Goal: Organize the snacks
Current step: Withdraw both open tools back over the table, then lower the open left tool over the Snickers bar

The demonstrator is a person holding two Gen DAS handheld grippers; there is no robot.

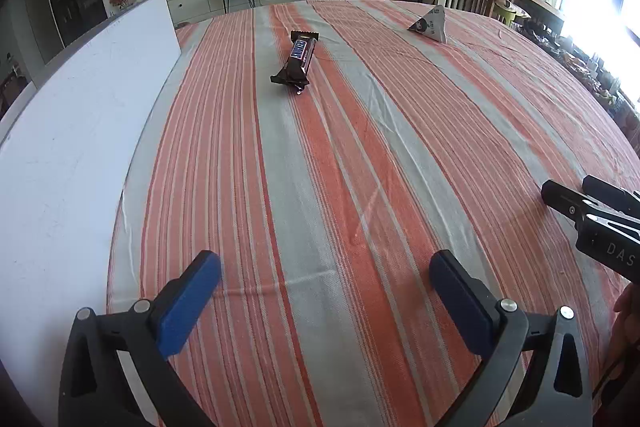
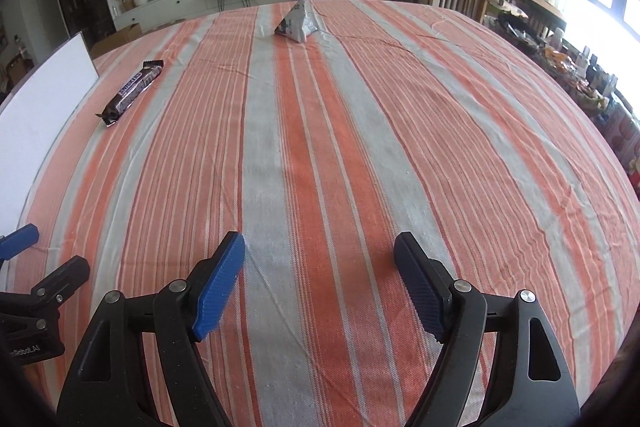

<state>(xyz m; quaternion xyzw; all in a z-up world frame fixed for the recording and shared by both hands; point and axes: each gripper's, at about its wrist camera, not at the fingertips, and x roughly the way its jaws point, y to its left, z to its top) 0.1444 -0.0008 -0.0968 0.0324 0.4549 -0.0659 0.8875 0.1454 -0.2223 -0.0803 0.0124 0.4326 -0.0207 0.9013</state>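
Left gripper (image 1: pixel 324 273) and right gripper (image 2: pixel 320 267) both stand wide apart with nothing between the pads, above the striped tablecloth (image 2: pixel 360 147). The chocolate bar (image 1: pixel 299 61) lies upper centre in the left view. The triangular packet (image 2: pixel 297 21) stands top centre in the right view, well apart from the bar.

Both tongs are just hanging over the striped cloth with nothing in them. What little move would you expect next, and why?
Probably the left tongs reaching forward toward the dark brown Snickers bar. It lies flat almost straight ahead of them on the orange-and-grey striped tablecloth, and their jaws stand open and empty. The right tongs, also open, face the grey pyramid-shaped snack packet instead.
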